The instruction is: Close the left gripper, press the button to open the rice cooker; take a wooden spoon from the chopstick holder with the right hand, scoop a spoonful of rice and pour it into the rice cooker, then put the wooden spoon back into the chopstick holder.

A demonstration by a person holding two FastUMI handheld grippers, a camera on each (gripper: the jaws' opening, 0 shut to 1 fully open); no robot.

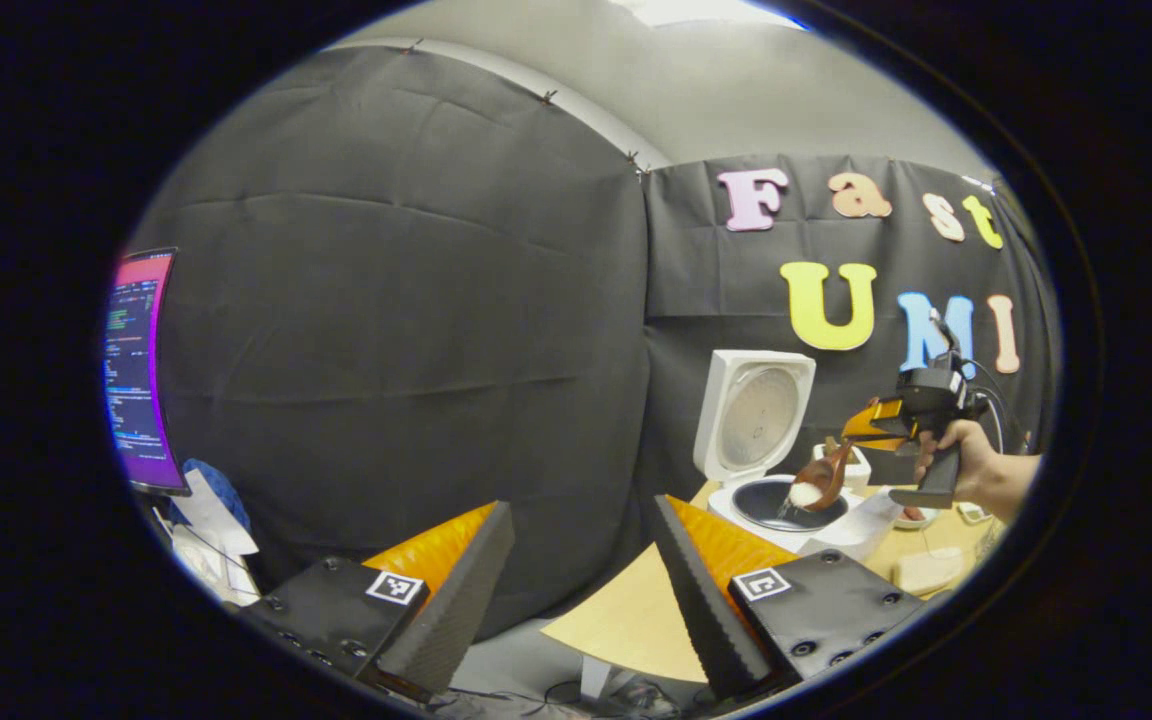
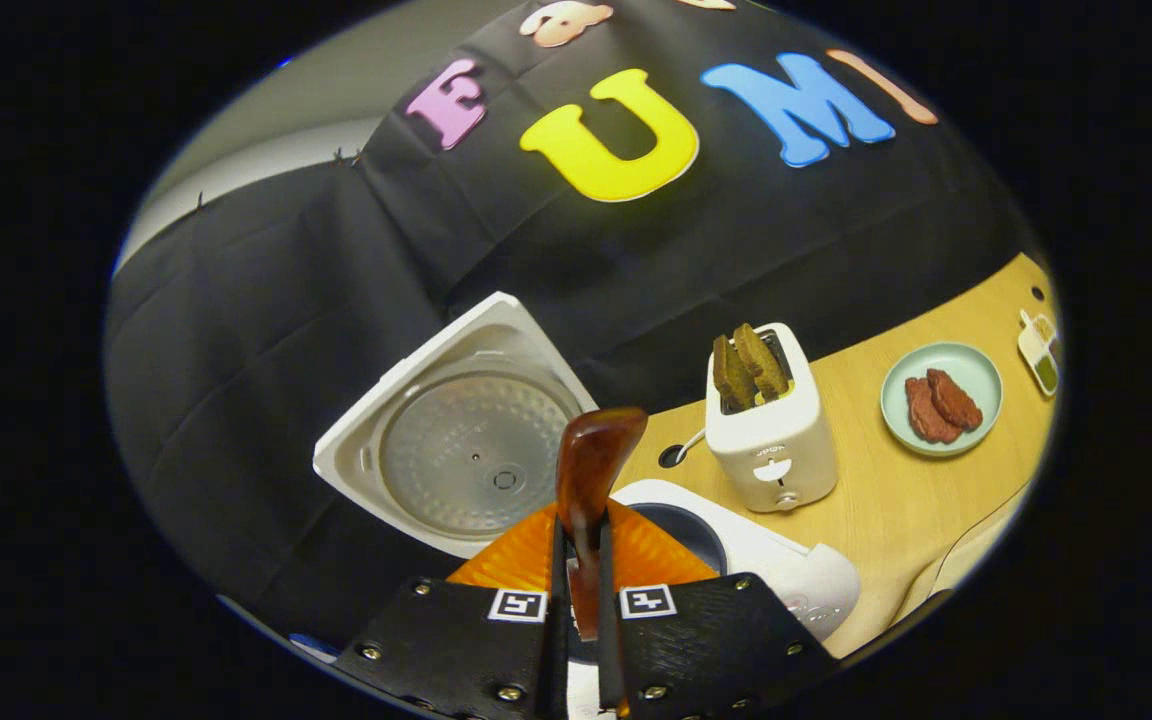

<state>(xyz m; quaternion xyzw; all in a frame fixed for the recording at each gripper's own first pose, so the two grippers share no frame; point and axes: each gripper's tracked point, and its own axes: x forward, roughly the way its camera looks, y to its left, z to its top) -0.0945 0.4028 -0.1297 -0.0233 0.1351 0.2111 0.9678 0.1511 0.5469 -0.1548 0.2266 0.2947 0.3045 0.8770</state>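
Wooden spoon [image 1: 820, 478] w/ rice hangs tipped over the open rice cooker [image 1: 774, 503], pinched by the right gripper [image 2: 581, 590]. Left gripper [image 1: 576, 590] is spread, idle, well apart. Pour step, I'd say; next needs more tilt, then back to the holder.

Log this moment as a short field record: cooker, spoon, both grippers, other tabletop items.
rice cooker: lid swung up, inner pot exposed
wooden spoon: tilted over the pot, white rice in its bowl
right gripper: shut on the spoon handle, held by a hand
left gripper: open, holding nothing, back from the table
toaster: upright, two slices standing in it
plate: two brown pieces on it
stage: rice being tipped into the cooker, spoon not yet returned
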